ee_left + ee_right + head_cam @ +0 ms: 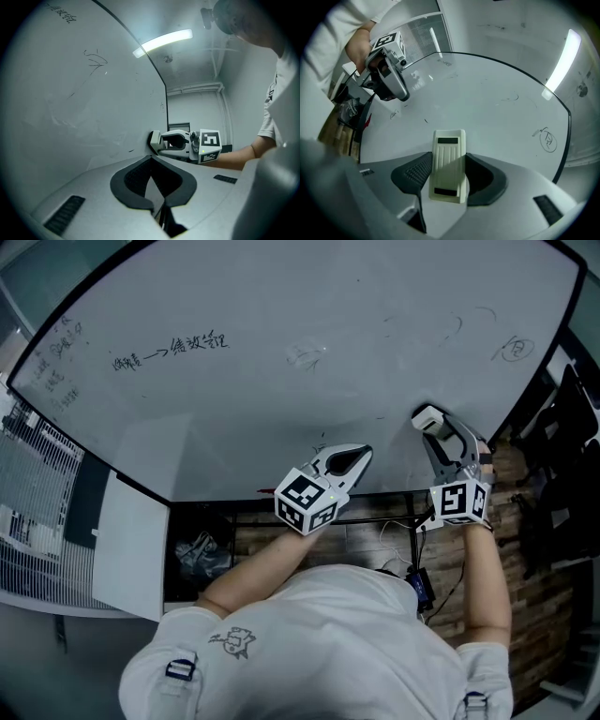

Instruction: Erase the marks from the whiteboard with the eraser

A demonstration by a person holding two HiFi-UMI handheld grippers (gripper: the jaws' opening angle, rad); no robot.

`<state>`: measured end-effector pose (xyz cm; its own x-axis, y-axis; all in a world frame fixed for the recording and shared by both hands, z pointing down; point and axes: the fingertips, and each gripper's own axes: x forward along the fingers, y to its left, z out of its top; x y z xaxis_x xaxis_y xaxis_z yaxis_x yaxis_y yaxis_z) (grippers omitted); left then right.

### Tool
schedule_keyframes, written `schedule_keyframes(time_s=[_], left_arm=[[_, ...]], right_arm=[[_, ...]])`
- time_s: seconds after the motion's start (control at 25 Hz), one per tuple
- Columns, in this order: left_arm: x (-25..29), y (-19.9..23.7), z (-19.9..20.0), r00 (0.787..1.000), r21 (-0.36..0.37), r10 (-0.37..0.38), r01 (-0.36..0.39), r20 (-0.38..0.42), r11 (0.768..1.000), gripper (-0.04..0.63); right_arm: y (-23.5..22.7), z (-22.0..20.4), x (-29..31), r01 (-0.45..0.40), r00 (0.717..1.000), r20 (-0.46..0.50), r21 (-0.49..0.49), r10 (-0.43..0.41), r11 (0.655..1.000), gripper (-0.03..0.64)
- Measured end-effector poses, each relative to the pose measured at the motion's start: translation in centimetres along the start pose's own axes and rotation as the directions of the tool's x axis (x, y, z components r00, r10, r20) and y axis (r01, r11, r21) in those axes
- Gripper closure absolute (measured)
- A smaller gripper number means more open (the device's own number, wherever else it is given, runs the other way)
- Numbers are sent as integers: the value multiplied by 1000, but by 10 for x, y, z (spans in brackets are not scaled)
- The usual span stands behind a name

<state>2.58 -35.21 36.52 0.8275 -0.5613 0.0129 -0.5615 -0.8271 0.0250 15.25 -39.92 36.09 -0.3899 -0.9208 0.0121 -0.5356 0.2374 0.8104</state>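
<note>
A big whiteboard (281, 296) fills the head view. It carries a handwritten line (169, 345) at upper left, a faint scribble (305, 354) in the middle and a circled mark (514, 348) at right. My right gripper (433, 427) is shut on a cream eraser (427, 417), low on the board's right side, right at its surface. In the right gripper view the eraser (449, 145) stands between the jaws of the right gripper (449, 161), with the circled mark (548, 139) off to the right. My left gripper (361, 457) is shut and empty, to the eraser's left.
A wire-grid rack (37, 484) and a white panel (131, 545) stand at lower left. Cables and a black box (419, 587) lie on the wood floor below the board. Dark equipment (562, 446) stands beyond the board's right edge.
</note>
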Motion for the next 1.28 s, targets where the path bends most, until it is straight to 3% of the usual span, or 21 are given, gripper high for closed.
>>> schedule_keyframes(time_s=[0.4, 0.72, 0.96, 1.16, 1.28], left_arm=[[6, -4, 8, 1000, 4, 11, -11, 25, 1000, 589], [15, -7, 13, 999, -1, 11, -11, 37, 1000, 589], [16, -7, 12, 1000, -4, 6, -6, 29, 1000, 589], [12, -8, 6, 1000, -18, 8, -8, 21, 1000, 589], [5, -8, 1, 1000, -28, 17, -17, 18, 999, 589]], right_arm=[[-178, 34, -32, 207, 977, 69, -55, -203, 977, 383], [-299, 46, -57, 368, 924, 90, 40, -371, 929, 383], [-275, 66, -49, 355, 920, 130, 125, -370, 926, 383], [-205, 116, -21, 257, 944, 190, 89, -270, 962, 383], [-157, 139, -4, 203, 962, 192, -25, -195, 979, 383]])
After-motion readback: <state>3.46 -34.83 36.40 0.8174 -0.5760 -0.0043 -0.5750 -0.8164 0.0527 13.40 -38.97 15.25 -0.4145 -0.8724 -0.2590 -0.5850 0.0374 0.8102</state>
